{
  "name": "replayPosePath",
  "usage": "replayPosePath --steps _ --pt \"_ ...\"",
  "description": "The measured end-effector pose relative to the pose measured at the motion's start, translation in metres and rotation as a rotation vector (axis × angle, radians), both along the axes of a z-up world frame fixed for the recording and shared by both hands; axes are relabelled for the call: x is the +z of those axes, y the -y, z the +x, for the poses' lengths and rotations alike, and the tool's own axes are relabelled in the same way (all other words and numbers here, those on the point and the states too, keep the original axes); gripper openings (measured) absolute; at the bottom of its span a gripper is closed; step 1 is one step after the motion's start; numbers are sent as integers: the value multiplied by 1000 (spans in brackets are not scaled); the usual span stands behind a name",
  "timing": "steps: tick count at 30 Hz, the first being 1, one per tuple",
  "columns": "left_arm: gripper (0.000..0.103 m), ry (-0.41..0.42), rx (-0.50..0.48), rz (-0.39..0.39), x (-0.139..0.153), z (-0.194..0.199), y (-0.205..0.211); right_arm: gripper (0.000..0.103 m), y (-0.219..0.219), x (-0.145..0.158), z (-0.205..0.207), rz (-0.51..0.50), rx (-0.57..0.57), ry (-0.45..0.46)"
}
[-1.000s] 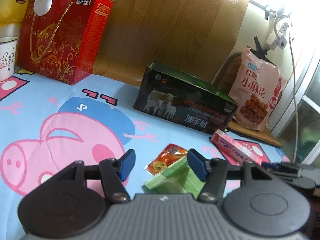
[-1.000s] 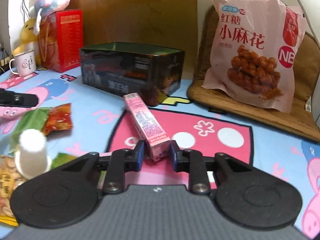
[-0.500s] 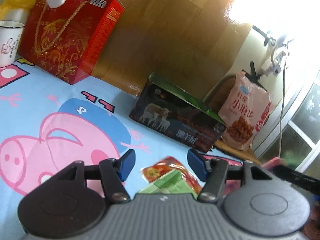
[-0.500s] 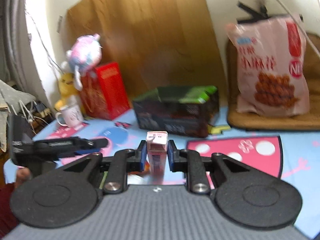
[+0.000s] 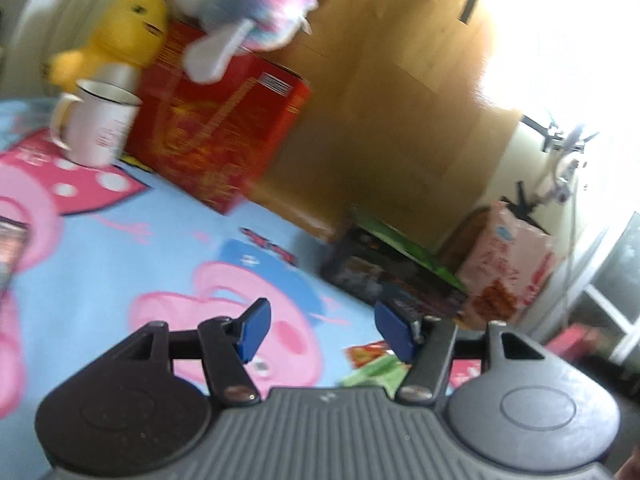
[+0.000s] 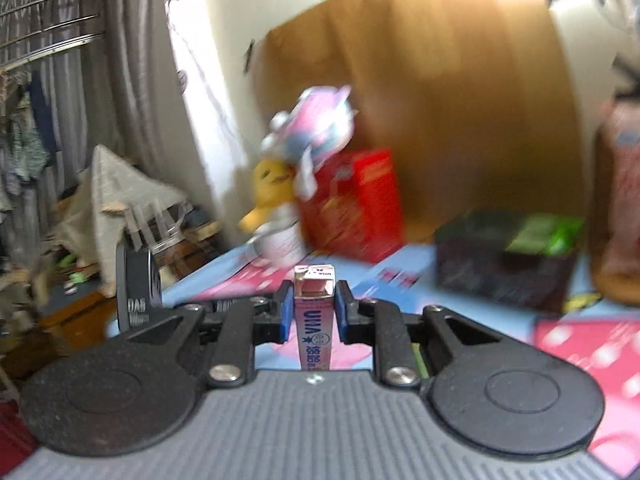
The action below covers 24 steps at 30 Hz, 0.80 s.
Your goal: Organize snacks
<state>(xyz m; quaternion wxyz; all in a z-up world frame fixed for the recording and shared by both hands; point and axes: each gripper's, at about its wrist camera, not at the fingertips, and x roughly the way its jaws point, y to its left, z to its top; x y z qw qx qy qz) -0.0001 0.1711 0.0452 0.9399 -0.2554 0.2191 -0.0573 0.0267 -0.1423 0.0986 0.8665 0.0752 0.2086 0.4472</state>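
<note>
My right gripper is shut on a slim pink snack box and holds it upright, well above the cartoon-print blue cloth. My left gripper is open and empty above the cloth. An orange snack packet and a green packet lie just under its right finger. The dark open box with green inner flaps stands beyond them; it also shows in the right wrist view. A large pink snack bag leans at the far right.
A red gift box with a pink plush on top, a yellow plush and a white mug stand at the back left. A wooden board backs the cloth. Clutter lies off the left edge.
My right gripper has lifted the pink box off the cloth and swung left and up. My left gripper has swung left, so the mug and plush toys come into view. Both views are motion-blurred.
</note>
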Motion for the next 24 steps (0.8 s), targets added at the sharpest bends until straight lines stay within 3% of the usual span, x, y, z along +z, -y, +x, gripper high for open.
replayPosePath --steps 4,10,16,21,24 --pt "59 -10 -10 -1 -1 -18 -8 24 -4 -35 7 11 19 -129" --pt "59 -28 -114 28 -7 -34 8 24 30 -59 -5 -16 3 -178" --pt "59 -52 -232 40 -15 -43 32 28 39 -70 -35 -129 95 -153" --pt "59 -72 -269 75 -15 -46 45 37 28 -92 -38 -295 25 -119" --pt "59 -87 -283 92 -16 -48 49 42 28 -95 -39 -312 25 -103"
